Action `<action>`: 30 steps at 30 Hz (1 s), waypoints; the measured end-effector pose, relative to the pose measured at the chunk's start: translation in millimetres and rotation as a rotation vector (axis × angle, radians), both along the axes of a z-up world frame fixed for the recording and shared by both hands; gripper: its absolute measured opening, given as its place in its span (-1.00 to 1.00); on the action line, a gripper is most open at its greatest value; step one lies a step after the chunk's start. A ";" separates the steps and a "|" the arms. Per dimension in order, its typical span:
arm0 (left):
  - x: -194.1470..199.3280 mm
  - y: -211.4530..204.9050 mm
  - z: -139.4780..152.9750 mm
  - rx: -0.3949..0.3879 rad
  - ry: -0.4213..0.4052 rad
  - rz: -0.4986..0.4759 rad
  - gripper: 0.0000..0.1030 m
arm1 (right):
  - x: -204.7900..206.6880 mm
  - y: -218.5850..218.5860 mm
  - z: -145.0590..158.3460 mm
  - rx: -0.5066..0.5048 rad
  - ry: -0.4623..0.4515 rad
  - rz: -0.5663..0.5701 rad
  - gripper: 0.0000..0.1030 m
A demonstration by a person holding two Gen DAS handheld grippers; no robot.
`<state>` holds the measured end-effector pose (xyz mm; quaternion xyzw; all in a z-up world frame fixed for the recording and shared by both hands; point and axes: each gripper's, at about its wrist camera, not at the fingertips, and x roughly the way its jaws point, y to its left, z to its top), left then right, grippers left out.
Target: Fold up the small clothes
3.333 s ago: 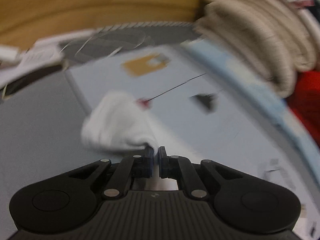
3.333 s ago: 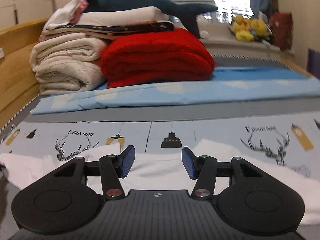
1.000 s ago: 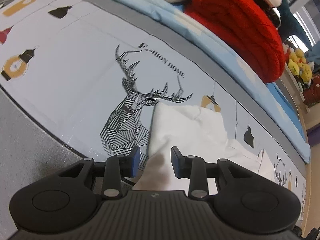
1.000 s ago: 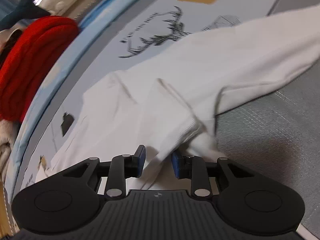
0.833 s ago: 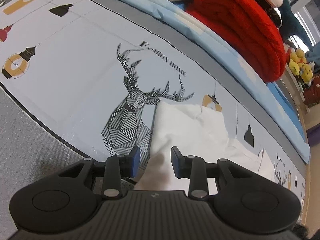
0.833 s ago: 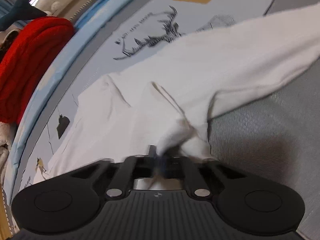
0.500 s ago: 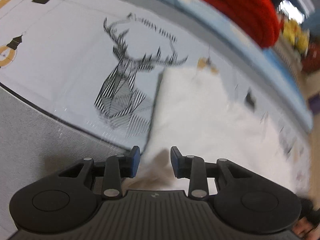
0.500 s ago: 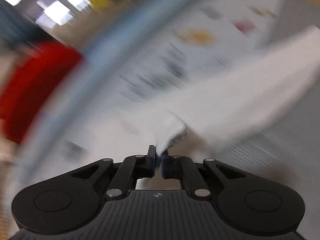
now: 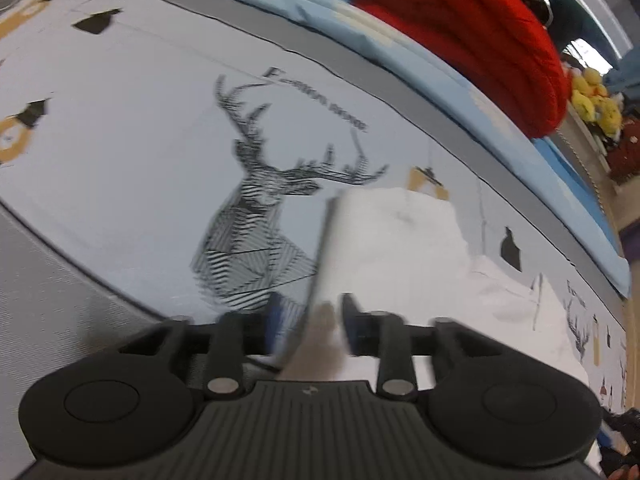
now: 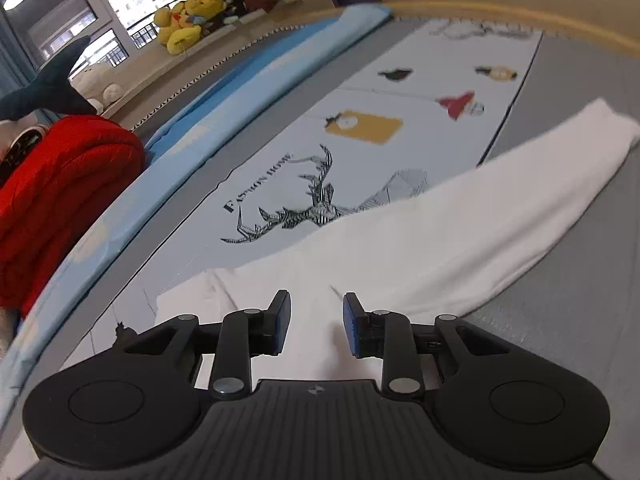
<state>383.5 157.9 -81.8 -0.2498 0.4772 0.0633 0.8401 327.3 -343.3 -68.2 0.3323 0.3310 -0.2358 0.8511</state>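
Observation:
A white long-sleeved garment (image 9: 396, 248) lies on a pale bedsheet printed with a deer (image 9: 260, 216). My left gripper (image 9: 310, 322) hovers over the garment's left edge. Its jaws are opening; the cloth edge runs between the blue pads (image 9: 274, 320) without being pressed. In the right wrist view the garment (image 10: 360, 264) spreads below my right gripper (image 10: 316, 320), and one sleeve (image 10: 540, 184) stretches out to the right onto the grey mat. The right jaws are opening too, with nothing gripped between them.
A folded red blanket (image 9: 480, 40) (image 10: 60, 184) sits at the back on a light blue sheet (image 10: 248, 76). Yellow plush toys (image 10: 188, 20) and a dark shark plush (image 10: 52, 80) line the window sill. A wooden bed rim (image 10: 520, 20) borders the far right.
The right gripper was shut on a fold of the garment half a second ago; it has let go, opened and lifted. The left jaws have spread wider over the cloth edge.

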 end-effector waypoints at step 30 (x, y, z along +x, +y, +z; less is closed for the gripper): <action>27.1 -2.2 -1.0 0.021 -0.188 0.019 -0.95 | -7.0 12.9 16.0 0.078 -0.269 0.174 -0.87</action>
